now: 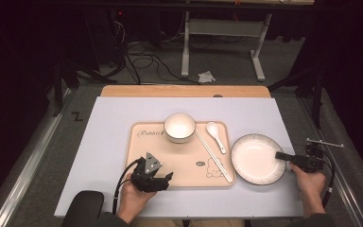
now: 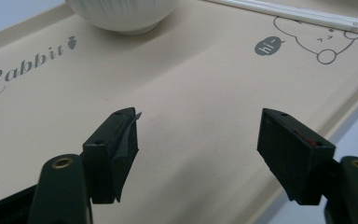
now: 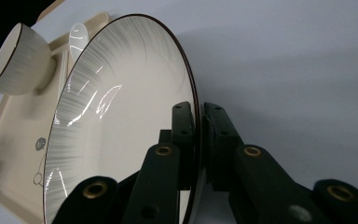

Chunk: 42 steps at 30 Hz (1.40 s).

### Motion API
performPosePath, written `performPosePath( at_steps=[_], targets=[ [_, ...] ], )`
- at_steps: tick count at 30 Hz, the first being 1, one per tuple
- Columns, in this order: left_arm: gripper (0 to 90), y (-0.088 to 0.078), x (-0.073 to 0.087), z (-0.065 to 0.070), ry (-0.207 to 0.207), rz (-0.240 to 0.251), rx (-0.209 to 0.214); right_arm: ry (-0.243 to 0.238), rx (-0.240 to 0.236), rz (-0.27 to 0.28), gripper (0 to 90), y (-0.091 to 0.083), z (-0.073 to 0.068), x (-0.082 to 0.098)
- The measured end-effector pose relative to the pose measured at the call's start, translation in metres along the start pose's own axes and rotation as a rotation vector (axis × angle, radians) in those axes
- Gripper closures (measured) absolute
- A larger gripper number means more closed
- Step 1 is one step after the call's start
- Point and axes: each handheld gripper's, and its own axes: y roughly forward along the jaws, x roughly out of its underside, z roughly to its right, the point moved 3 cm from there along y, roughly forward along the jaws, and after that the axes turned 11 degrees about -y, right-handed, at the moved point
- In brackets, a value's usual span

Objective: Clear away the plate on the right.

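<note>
On the pale grey table [image 1: 123, 113] lie one beige tray [image 1: 146, 153], one bowl [image 1: 179, 126], one spoon [image 1: 216, 135], one pair of chopsticks [image 1: 212, 155] and one plate [image 1: 257, 158]. "Rabbit" and "hi~" are printed on the tray. Just right of the tray, the plate's rim sits pinched in the right gripper [image 3: 199, 140]. Over the tray's near edge, the left gripper [image 2: 198, 149] gapes wide, empty. Cables litter the grey floor [image 1: 227, 61] beyond.

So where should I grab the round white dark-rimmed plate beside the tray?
Pinch the round white dark-rimmed plate at its right rim, coming in level from the table's right side. The thin upturned rim fits between the jaws, and the beige tray blocks the left side. The right gripper is clamped there.
</note>
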Motion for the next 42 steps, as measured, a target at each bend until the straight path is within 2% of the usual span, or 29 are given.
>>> performPosePath(
  at_steps=[7, 11, 15, 18, 21, 23, 26, 30, 42],
  targets=[
    [29.5, -0.001, -0.002, -0.002, -0.026, 0.01, 0.021, -0.04, 0.008, 0.036, 86.0, -0.006, -0.006, -0.002],
    [30.9, 0.001, -0.002, -0.001, -0.021, 0.009, 0.031, -0.058, 0.007, 0.046, 85.9, -0.009, -0.008, -0.001],
    [32.0, 0.002, -0.003, 0.002, 0.013, 0.016, 0.034, -0.066, 0.006, 0.05, 85.8, -0.012, -0.01, 0.0],
    [32.6, 0.003, -0.004, 0.006, 0.068, 0.035, 0.025, -0.092, 0.019, 0.063, 85.8, -0.015, -0.013, 0.001],
    [33.2, 0.004, -0.005, 0.01, 0.102, 0.044, 0.029, -0.092, 0.02, 0.071, 85.9, -0.017, -0.015, 0.003],
    [33.3, 0.006, -0.006, 0.011, 0.11, 0.042, 0.036, -0.099, 0.023, 0.081, 85.9, -0.019, -0.017, 0.004],
    [33.2, 0.008, -0.007, 0.012, 0.105, 0.033, 0.046, -0.097, 0.02, 0.102, 86.0, -0.024, -0.019, 0.006],
    [32.0, 0.011, -0.009, 0.013, 0.06, 0.006, 0.081, -0.09, 0.007, 0.111, 85.9, -0.028, -0.021, 0.009],
    [32.6, 0.015, -0.014, 0.019, 0.073, 0.009, 0.11, -0.104, -0.016, 0.126, 85.9, -0.034, -0.031, 0.015]
  ],
)
